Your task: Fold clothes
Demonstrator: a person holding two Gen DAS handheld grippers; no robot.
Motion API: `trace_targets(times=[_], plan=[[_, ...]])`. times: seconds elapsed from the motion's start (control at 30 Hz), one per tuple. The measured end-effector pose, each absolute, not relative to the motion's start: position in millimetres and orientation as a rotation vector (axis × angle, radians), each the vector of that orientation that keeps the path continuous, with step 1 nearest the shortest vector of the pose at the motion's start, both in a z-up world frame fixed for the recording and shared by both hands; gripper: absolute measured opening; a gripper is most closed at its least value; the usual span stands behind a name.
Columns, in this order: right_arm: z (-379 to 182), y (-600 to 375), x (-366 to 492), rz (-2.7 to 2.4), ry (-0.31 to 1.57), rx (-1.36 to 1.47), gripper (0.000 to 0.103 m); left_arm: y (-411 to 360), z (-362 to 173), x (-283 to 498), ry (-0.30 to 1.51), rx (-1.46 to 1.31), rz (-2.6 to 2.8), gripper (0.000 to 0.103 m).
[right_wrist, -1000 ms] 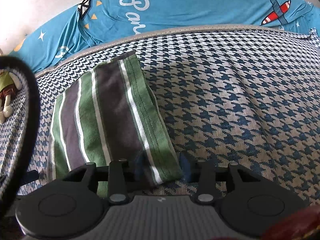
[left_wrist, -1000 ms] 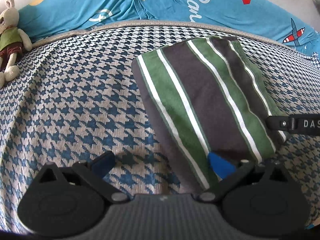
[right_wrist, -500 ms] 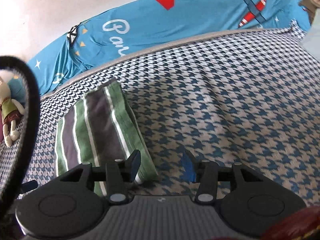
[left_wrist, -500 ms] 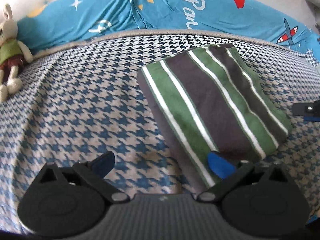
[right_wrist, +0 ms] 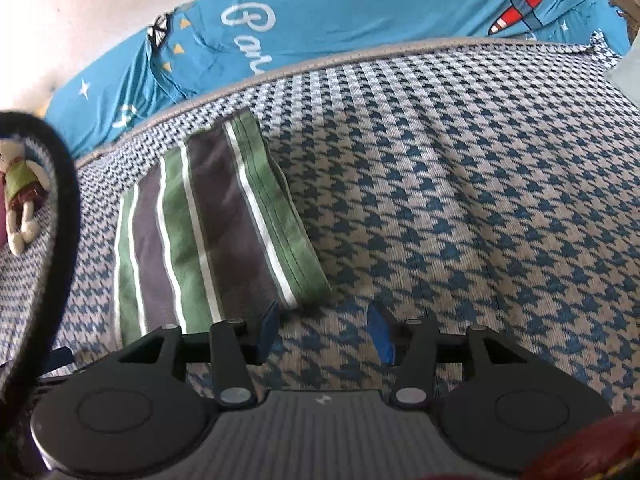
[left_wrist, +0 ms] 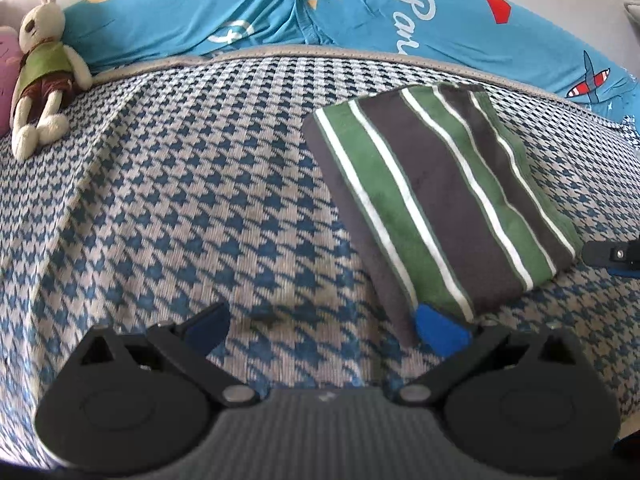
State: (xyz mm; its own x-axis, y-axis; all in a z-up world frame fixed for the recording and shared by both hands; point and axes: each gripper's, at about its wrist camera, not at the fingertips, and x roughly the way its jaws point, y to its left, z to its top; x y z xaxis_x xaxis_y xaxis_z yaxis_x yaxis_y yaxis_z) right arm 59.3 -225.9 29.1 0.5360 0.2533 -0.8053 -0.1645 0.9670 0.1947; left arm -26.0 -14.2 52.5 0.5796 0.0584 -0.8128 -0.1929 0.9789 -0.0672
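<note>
A folded garment [left_wrist: 436, 200] with green, dark grey and white stripes lies flat on the houndstooth bed cover [left_wrist: 180, 208]. It also shows in the right wrist view [right_wrist: 208, 232]. My left gripper [left_wrist: 324, 330] is open and empty, just in front of the garment's near left corner. My right gripper [right_wrist: 326, 330] is open and empty, just in front of the garment's near right corner. The right gripper's tip [left_wrist: 612, 254] shows at the right edge of the left wrist view.
A blue printed quilt [left_wrist: 360, 12] runs along the back of the bed, also in the right wrist view [right_wrist: 360, 20]. A stuffed rabbit [left_wrist: 40, 68] lies at the far left. A dark curved band [right_wrist: 52, 240] crosses the left of the right wrist view.
My right gripper has let go of the garment's near corner, opened and pulled back to the right. My left gripper has drawn back a little from the garment, still open.
</note>
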Motion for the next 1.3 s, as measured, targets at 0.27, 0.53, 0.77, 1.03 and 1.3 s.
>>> trace_targets(times=[0.27, 0.53, 0.77, 1.03, 1.3], plan=[[21.1, -213.3, 55.0, 0.253, 0.996, -0.027, 0.049, -16.1, 43.3, -30.6, 0.943, -0.105, 0.159, 0.103], [19.6, -206.2, 46.3, 0.295, 1.001, -0.017, 0.082, -28.0, 41.6, -38.5, 0.923, -0.071, 0.171, 0.103], [23.0, -220.4, 43.9, 0.269, 1.009, 0.072, 0.097, -28.1, 41.8, -39.8, 0.925, -0.08, 0.179, 0.103], [20.8, -237.7, 36.8, 0.249, 0.986, 0.151, 0.101, -27.9, 42.4, -35.9, 0.944, -0.083, 0.183, 0.103], [18.8, -236.0, 28.4, 0.293, 0.95, 0.076, 0.103, -25.4, 42.2, -38.0, 0.942, -0.081, 0.157, 0.103]])
